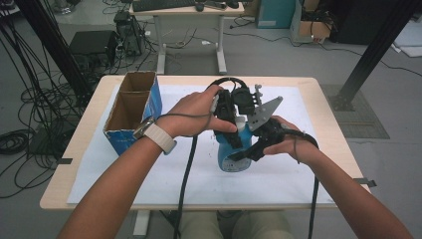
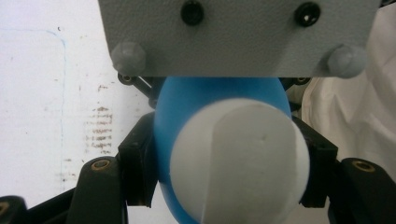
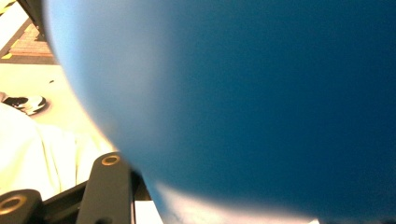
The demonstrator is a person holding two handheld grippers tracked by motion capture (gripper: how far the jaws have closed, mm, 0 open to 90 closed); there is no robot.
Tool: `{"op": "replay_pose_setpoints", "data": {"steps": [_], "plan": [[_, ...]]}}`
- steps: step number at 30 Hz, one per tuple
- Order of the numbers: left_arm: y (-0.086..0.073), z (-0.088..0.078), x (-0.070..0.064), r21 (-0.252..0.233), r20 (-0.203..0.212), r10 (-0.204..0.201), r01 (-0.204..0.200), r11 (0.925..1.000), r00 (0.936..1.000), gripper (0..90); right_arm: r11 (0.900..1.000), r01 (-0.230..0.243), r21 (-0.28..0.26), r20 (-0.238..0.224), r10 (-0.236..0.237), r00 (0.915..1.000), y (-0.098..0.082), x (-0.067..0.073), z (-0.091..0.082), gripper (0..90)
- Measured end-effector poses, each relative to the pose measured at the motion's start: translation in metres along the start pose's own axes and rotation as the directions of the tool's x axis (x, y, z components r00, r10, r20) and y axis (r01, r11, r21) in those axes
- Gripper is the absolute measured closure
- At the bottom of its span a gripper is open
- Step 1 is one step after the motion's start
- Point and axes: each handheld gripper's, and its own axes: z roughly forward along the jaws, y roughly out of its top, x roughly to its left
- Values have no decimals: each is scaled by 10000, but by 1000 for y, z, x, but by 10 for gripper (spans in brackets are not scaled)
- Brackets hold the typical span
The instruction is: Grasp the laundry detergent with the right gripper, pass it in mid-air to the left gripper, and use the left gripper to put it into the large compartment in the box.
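A blue bottle (image 1: 230, 155) with a white cap (image 2: 240, 161) stands on the white sheet in the middle of the table. My left gripper (image 1: 233, 130) comes down on its top from above. Its black pads (image 2: 136, 171) press against the bottle's neck on either side, just below the cap. My right gripper (image 1: 245, 151) reaches in from the right, shut on the bottle's body. The blue bottle wall (image 3: 243, 93) sits very close to the right gripper's camera, with one black finger (image 3: 109, 186) beside it. The right gripper's grey plate (image 2: 238, 35) lies beyond the cap.
An open blue cardboard box (image 1: 132, 107) with two compartments stands at the table's left. A white sheet (image 1: 124, 169) covers most of the wooden table (image 1: 74, 164). Black cables trail off the near edge. A desk (image 1: 189, 30), cables and black frame posts stand beyond.
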Motion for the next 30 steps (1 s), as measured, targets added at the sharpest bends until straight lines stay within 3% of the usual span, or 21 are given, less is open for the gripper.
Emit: {"op": "replay_pose_setpoints", "data": {"steps": [22, 23, 30], "plan": [[1, -2, 2, -86, 41, 45, -45, 10000, 10000, 375, 9999, -43, -94, 90, 44, 9999, 0, 0, -3, 433], [1, -1, 1, -95, 27, -40, 40, 9999, 10000, 375, 9999, 28, 121, -41, -27, 10000, 1, -1, -4, 434], [2, -3, 1, -90, 5, -32, 32, 10000, 10000, 375, 9999, 31, 121, -100, -30, 9999, 1, -1, -5, 434]]}}
